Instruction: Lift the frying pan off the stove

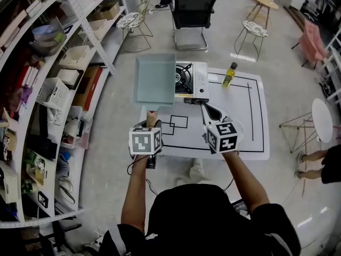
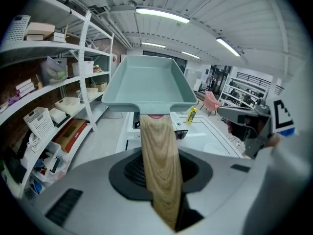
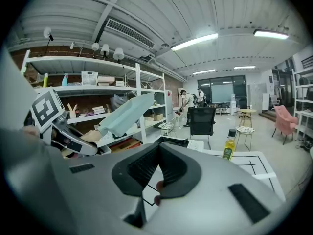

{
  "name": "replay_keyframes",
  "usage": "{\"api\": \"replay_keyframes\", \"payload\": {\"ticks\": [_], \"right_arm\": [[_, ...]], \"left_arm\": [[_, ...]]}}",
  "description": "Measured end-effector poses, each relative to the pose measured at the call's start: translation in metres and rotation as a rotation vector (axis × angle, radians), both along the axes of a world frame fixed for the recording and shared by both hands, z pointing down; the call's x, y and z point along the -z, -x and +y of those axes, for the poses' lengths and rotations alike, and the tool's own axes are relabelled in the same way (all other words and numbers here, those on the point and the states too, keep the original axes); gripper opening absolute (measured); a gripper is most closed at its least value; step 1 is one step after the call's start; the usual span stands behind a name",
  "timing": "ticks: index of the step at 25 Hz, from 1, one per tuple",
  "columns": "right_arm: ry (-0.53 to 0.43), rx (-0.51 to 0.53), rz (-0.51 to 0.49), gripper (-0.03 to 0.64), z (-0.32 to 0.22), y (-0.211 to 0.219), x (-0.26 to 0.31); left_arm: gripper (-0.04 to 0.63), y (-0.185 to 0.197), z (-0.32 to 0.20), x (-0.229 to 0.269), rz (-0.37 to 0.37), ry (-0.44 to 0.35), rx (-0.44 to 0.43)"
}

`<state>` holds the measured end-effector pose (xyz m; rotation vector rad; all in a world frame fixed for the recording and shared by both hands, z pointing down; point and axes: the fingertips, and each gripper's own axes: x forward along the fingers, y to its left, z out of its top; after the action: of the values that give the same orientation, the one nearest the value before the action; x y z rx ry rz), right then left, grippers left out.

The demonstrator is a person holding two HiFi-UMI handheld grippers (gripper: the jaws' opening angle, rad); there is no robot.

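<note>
The frying pan point(image 1: 154, 79) is a pale teal rectangular pan with a wooden handle point(image 1: 152, 118). It hangs in the air, left of the white gas stove point(image 1: 191, 80) and clear of the burner. My left gripper point(image 1: 151, 124) is shut on the handle point(image 2: 159, 165), and the pan point(image 2: 146, 84) tilts up ahead of it. My right gripper point(image 1: 203, 104) hovers over the table just in front of the stove, shut with nothing between its jaws. In the right gripper view the pan point(image 3: 124, 114) shows at the left, and my right gripper point(image 3: 157, 153) is empty.
A yellow oil bottle point(image 1: 229, 74) stands on the white table point(image 1: 250, 127) right of the stove. Loaded shelves point(image 1: 64, 73) run along the left. A black chair point(image 1: 193, 15) and stools stand behind the table. A person's legs point(image 1: 314, 161) are at the right.
</note>
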<state>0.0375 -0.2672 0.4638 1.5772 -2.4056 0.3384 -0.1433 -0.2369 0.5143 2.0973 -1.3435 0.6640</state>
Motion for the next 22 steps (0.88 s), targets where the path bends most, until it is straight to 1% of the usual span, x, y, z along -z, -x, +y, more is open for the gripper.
{"api": "replay_keyframes", "payload": {"ticks": [5,12,22], "right_arm": [[-0.019,-0.016,0.000,0.002,0.027,0.014,0.008],[-0.046,-0.040,0.000,0.002,0.063,0.021,0.016],[-0.061,-0.061,0.023,0.002,0.094,0.008,0.025]], "left_arm": [[0.104,0.010,0.025,0.013,0.015,-0.032,-0.020],[0.104,0.014,0.055,0.023,0.035,-0.069,-0.039],[0.104,0.000,0.074,0.035,0.061,-0.095,-0.055]]}}
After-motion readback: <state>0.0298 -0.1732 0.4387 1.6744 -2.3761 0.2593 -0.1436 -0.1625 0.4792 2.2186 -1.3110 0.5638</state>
